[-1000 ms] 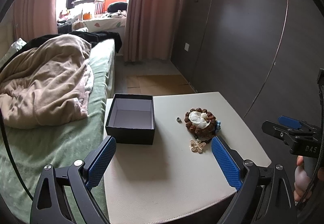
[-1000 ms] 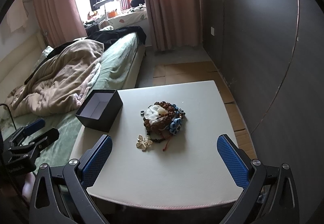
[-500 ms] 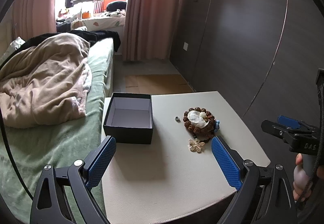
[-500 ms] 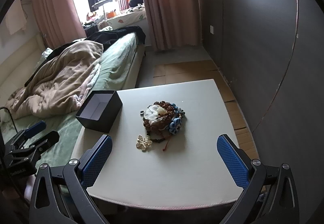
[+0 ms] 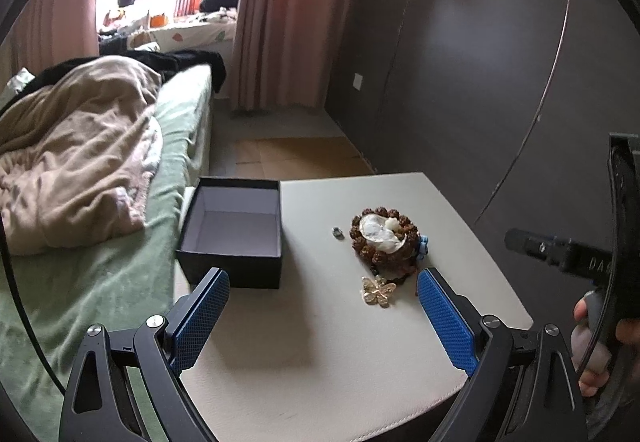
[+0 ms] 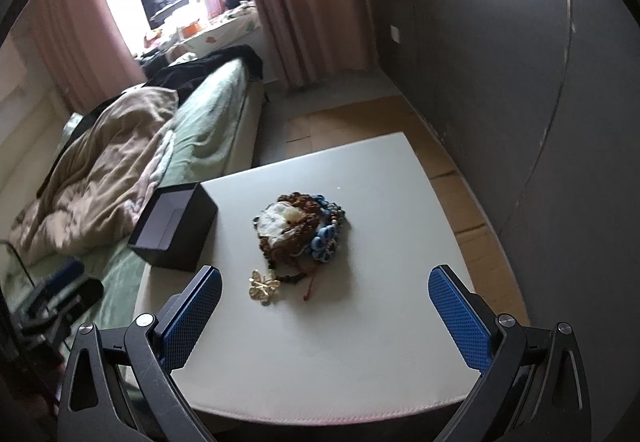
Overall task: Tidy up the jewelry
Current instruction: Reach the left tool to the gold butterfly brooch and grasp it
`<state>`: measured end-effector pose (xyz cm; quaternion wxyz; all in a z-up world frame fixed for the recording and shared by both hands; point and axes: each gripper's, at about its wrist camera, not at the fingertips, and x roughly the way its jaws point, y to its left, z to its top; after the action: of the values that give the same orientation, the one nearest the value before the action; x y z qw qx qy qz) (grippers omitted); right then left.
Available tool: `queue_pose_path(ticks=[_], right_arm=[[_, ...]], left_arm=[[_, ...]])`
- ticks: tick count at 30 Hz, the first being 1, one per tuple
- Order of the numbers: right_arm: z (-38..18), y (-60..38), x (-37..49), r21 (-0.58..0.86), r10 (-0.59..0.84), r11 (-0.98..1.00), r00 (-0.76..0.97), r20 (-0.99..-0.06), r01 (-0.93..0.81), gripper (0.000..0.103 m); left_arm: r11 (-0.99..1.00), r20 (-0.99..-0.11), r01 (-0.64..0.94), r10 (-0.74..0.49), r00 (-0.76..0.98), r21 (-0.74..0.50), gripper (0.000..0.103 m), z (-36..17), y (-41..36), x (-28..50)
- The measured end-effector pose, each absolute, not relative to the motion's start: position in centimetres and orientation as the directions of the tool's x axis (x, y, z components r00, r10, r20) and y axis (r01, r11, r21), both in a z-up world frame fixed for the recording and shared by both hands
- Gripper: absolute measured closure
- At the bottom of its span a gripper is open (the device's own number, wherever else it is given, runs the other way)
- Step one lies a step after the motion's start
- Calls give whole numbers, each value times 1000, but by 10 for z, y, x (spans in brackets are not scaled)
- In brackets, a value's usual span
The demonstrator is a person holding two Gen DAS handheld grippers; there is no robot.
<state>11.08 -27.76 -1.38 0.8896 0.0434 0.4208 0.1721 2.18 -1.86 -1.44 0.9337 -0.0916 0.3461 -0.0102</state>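
Against the counter (image 6: pixel 360 322), the right gripper (image 6: pixel 325 316) has swung in closer over the jewelry pile (image 6: pixel 298 228) since a second ago, likely starting a pick. The open black box (image 5: pixel 236 230), left of the pile, holds nothing. Both grippers' jaws gape, empty; left gripper (image 5: pixel 323 316) hovers.

The left gripper (image 5: pixel 322 316) was wide open, its two blue fingers (image 5: pixel 200 318) spread far apart with nothing between them. The right gripper (image 6: pixel 324 316) was wide open too, and its blue fingers (image 6: pixel 460 318) held nothing. In the left wrist view, a hand (image 5: pixel 596 346) at the right edge was wrapped around the right gripper's black handle
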Motion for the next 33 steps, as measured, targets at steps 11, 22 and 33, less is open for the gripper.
queue_pose_path(ticks=[11, 22, 33], right_arm=[[-27, -302, 138, 316, 351, 935, 553, -755, -162, 1], [-36, -314, 161, 367, 376, 922, 518, -768, -125, 6], [-60, -314, 191, 474, 453, 878, 444, -773, -71, 14]], left_arm=[[989, -733, 30, -126, 668, -143, 24, -55, -56, 61], [989, -796, 70, -144, 588, -127, 31, -92, -86, 94], [993, -834, 82, -113, 540, -82, 43, -121, -98, 123]])
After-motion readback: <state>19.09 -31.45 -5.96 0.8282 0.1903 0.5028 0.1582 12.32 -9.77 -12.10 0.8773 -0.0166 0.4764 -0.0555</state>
